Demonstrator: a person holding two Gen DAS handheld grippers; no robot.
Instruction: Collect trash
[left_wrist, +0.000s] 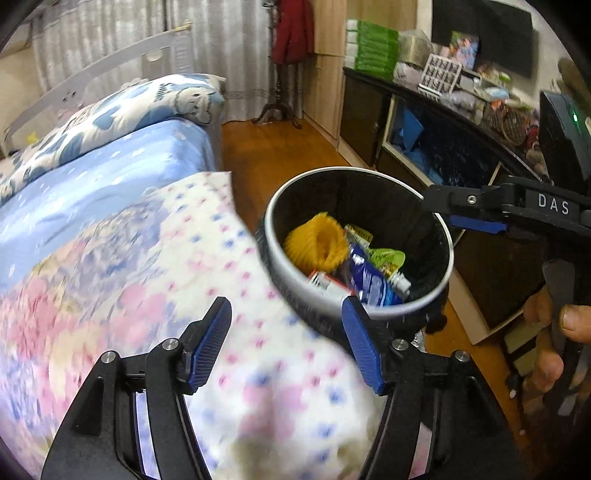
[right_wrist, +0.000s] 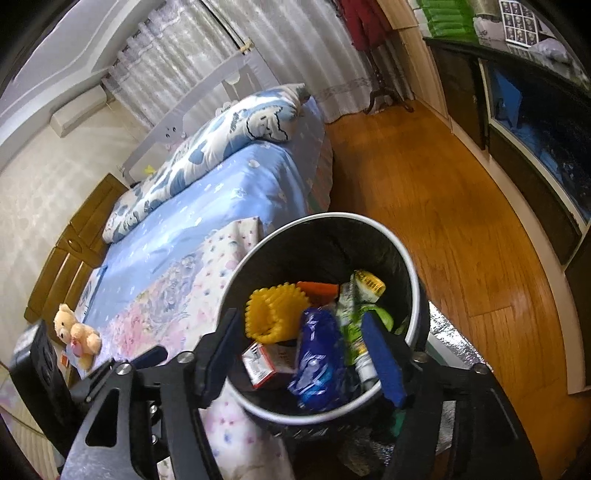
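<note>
A round trash bin (left_wrist: 280, 266) with a grey rim and black liner stands beside the bed; it also shows in the right wrist view (right_wrist: 419, 288). Inside lie a yellow foam net (left_wrist: 314, 242), a blue wrapper (right_wrist: 319, 365), a red and white box (right_wrist: 260, 363), green wrappers (right_wrist: 349, 317) and a small tube. My left gripper (left_wrist: 286, 345) is open and empty over the quilt, just left of the bin. My right gripper (right_wrist: 299, 360) is open and empty directly above the bin; it also shows in the left wrist view (left_wrist: 443, 212).
A bed with a floral quilt (left_wrist: 129, 295), blue sheet and pillow (right_wrist: 236, 136) lies left. A teddy bear (right_wrist: 75, 332) sits on it. A dark cabinet (left_wrist: 436, 147) with clutter lines the right wall. Wooden floor (right_wrist: 424, 192) runs between. A coat stand (left_wrist: 284, 74) is at the back.
</note>
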